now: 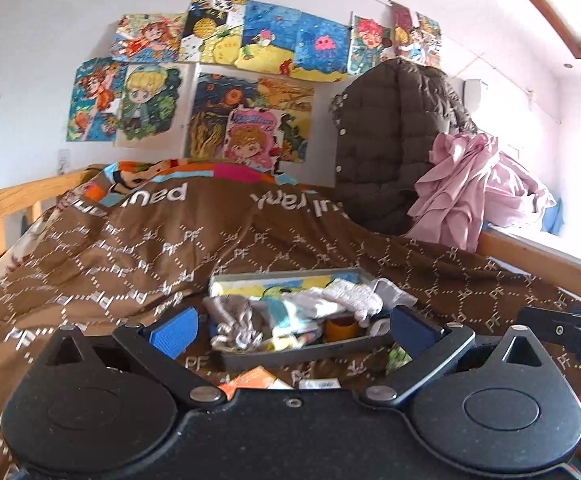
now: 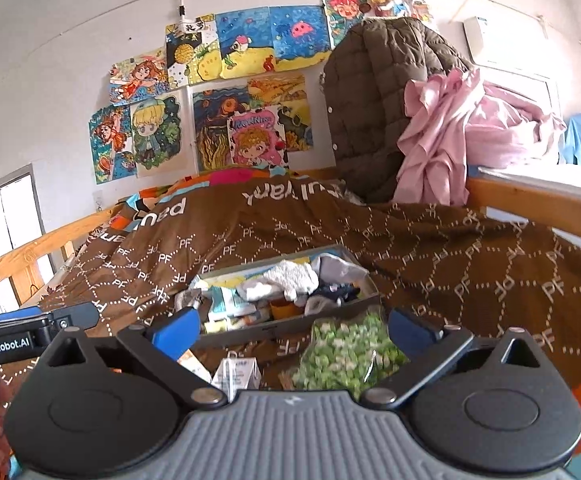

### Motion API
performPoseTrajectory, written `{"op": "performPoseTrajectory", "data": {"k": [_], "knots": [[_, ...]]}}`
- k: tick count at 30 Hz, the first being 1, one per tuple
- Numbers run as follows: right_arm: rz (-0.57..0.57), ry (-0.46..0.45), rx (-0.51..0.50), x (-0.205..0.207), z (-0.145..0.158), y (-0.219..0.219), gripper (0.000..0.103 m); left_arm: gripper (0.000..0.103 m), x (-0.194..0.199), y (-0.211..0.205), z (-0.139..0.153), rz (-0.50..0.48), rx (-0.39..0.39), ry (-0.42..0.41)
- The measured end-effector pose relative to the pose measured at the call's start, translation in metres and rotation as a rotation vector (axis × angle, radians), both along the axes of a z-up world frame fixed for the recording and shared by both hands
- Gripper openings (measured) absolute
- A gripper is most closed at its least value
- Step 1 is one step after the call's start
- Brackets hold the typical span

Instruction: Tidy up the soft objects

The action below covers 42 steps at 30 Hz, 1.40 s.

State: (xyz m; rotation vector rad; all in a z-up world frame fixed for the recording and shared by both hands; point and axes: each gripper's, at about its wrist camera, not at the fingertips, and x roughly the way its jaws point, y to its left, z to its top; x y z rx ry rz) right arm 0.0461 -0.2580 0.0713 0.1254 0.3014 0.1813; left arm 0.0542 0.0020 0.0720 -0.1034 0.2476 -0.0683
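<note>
A: Okay, fingers first. Left gripper point(image 1: 294, 326) has its blue pads spread wide with nothing between them. Right gripper point(image 2: 294, 330) is the same, at full spread, empty.

B: Where's the soft stuff?

A: In the grey tray point(image 1: 302, 354) on the brown quilt point(image 1: 130, 256), near the quilt's front edge. Socks point(image 1: 354, 298) and a grey cloth point(image 1: 230, 320) are piled in it, mixed with an orange cup point(image 1: 341, 329). A green bag point(image 2: 346, 352) lies on the quilt just outside the tray's front right corner, close to the right gripper's pads.

B: Step?

A: Looks like the approach, nothing gripped yet. I'd pick one sock off the top of the pile, come in low over the tray's front rim, and close on a bunched fold, not a loose edge.

B: Risks?

A: Snagging two items at once, or tipping the tray on the soft quilt. The grippers sit just beside each other, so move one at a time.
</note>
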Motion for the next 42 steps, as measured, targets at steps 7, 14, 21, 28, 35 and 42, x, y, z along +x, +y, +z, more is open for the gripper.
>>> {"op": "performPoseTrajectory", "data": {"k": [7,14,21,28,35,42], "knots": [[-0.017,0.019,-0.011,-0.01,-0.019,0.006,0.103,0.102,-0.015,0.002,-0.016,0.023,0.016,0.035],[-0.015,0.023,-0.033,-0.016,-0.032,0.011,0.103,0.102,-0.018,0.002,-0.031,0.045,0.015,0.071],[0.0,0.035,-0.027,-0.016,-0.045,0.013,0.103,0.102,-0.02,0.002,-0.043,0.055,0.027,0.088],[0.0,0.074,-0.005,-0.01,-0.056,0.011,0.103,0.102,-0.019,0.001,-0.055,0.059,0.038,0.107],[-0.015,0.114,-0.006,-0.005,-0.065,0.009,0.103,0.102,-0.021,0.0,-0.063,0.043,0.018,0.101],[-0.032,0.16,-0.004,0.009,-0.077,0.007,0.103,0.102,-0.017,-0.006,-0.078,0.028,0.052,0.138]]}}
